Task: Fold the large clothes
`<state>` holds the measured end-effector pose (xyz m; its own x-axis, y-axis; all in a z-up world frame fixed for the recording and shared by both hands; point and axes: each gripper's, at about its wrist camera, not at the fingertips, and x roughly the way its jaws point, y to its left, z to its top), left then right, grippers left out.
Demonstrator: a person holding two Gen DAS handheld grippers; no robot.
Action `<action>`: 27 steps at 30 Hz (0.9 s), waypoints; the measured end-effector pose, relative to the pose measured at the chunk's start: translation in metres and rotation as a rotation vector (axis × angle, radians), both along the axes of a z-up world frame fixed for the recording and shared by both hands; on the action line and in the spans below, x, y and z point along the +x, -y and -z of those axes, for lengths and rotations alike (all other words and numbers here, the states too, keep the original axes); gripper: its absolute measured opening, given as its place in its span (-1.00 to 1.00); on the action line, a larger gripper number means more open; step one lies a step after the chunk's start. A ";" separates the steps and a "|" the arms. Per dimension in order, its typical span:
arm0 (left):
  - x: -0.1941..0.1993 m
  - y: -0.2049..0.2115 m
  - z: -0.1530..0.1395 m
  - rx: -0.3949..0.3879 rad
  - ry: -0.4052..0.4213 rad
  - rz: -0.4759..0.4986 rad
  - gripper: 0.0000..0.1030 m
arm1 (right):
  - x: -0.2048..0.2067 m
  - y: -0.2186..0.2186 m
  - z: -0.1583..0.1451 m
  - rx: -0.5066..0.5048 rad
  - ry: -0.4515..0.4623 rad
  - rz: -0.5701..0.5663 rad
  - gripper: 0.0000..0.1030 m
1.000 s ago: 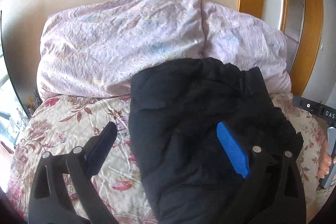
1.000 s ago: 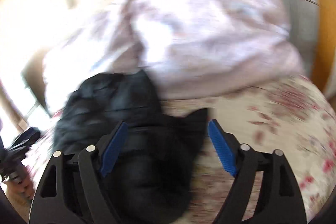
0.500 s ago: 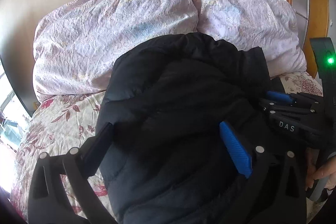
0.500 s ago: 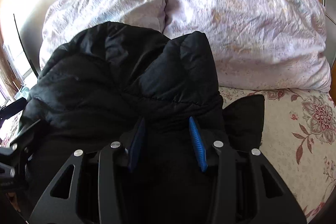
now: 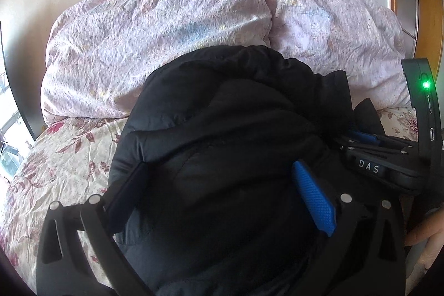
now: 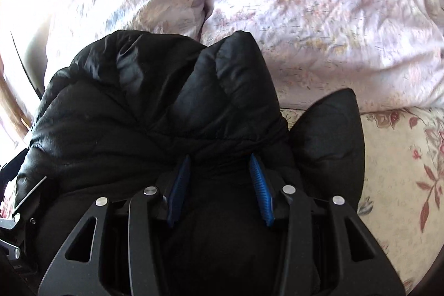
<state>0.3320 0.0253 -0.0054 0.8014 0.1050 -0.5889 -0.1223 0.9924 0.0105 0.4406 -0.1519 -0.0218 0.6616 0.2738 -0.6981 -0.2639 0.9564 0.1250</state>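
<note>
While bunched on the floral-sheeted bed [image 5: 63,157], black puffy quilted jacket [image 5: 222,129]: soft, light, slippery; grasp hems. Left hand-held gripper [image 5: 219,190] spread wide over it; right hand-held gripper [image 6: 219,185] clamped on padding.

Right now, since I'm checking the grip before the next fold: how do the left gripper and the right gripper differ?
The left gripper stands wide, its jaws having just been opening, while the right gripper is much narrower. The left straddles the bulk of the black puffer jacket without visibly squeezing it; the right's blue pads pinch a fold of it. Both point over the same jacket toward the pillows on the bed.
</note>
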 end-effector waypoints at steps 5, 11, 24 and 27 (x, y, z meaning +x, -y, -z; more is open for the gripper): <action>-0.013 -0.003 -0.003 0.014 0.022 0.044 0.97 | -0.030 -0.001 -0.015 -0.058 0.042 0.079 -0.13; -0.034 -0.016 -0.015 -0.034 0.013 0.094 0.96 | -0.074 0.055 -0.047 0.213 0.034 0.153 -0.02; -0.066 -0.010 -0.008 -0.077 -0.073 0.110 0.96 | -0.099 0.047 -0.017 0.130 -0.093 0.158 -0.05; -0.080 -0.018 -0.019 -0.112 -0.044 0.104 0.96 | -0.107 0.059 -0.027 0.205 -0.056 0.160 -0.05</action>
